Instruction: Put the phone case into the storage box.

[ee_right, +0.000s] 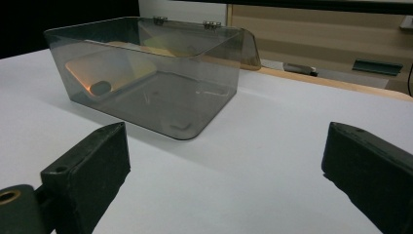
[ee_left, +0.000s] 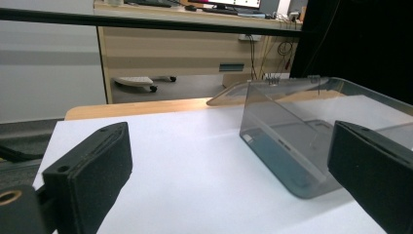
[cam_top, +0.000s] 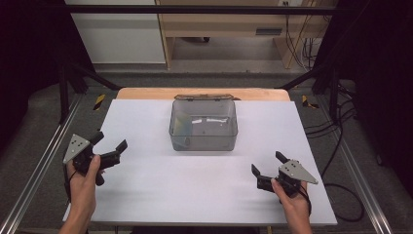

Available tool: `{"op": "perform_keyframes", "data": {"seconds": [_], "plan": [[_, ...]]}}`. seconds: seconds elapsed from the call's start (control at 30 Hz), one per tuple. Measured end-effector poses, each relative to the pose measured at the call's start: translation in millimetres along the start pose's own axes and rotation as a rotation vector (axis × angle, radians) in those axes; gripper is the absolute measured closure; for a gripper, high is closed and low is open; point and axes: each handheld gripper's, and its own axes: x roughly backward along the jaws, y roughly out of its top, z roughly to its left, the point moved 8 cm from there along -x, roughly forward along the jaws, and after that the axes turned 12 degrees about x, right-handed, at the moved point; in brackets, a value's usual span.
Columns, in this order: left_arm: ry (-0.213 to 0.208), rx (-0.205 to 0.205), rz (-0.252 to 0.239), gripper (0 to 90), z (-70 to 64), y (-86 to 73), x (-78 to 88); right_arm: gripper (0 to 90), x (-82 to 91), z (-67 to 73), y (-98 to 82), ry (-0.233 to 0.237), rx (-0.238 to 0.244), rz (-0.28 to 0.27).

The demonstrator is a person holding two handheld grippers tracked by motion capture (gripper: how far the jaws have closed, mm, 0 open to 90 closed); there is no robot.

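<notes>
A clear smoky plastic box [cam_top: 203,126] stands open at the middle back of the white tabletop [cam_top: 146,190], its lid hinged back behind it. Nothing lies inside it that I can make out. My left gripper [cam_top: 111,145] is held over the table's left edge, open, jaws spread wide with nothing between them. In the left gripper view the box [ee_left: 302,131] sits ahead and to the right. My right gripper [cam_top: 267,164] is at the front right, also open and empty. In the right gripper view the box [ee_right: 151,73] stands ahead and to the left.
The white sheet covers a wooden table whose back edge [cam_top: 146,92] shows behind the box. A metal rail [cam_top: 39,170] runs along the left, and cables [cam_top: 341,146] trail on the floor at the right. Wooden furniture [cam_top: 234,29] stands beyond.
</notes>
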Motion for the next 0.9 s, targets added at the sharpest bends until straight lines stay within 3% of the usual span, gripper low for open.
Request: {"op": "perform_keyframes", "data": {"seconds": [0.4, 0.53, 0.63, 0.9], "plan": [[-0.022, 0.011, 0.006, 2.6, -2.0, -24.1, 6.6, 3.7, 0.2, 0.1, 0.4, 0.002, 0.0, -0.012], [-0.05, 0.009, 0.014, 2.6, -5.6, -29.7, 10.3, 3.7, 0.0, -0.2, 0.1, 0.003, 0.003, -0.016], [-0.056, 0.023, 0.001, 2.6, -7.5, -31.3, 14.0, 3.7, -0.4, -0.5, -0.6, 0.003, 0.008, -0.016], [-0.057, 0.012, -0.018, 2.6, -9.7, -31.0, 25.4, 3.7, 0.9, -2.4, -1.3, -0.001, 0.003, -0.018]]}}
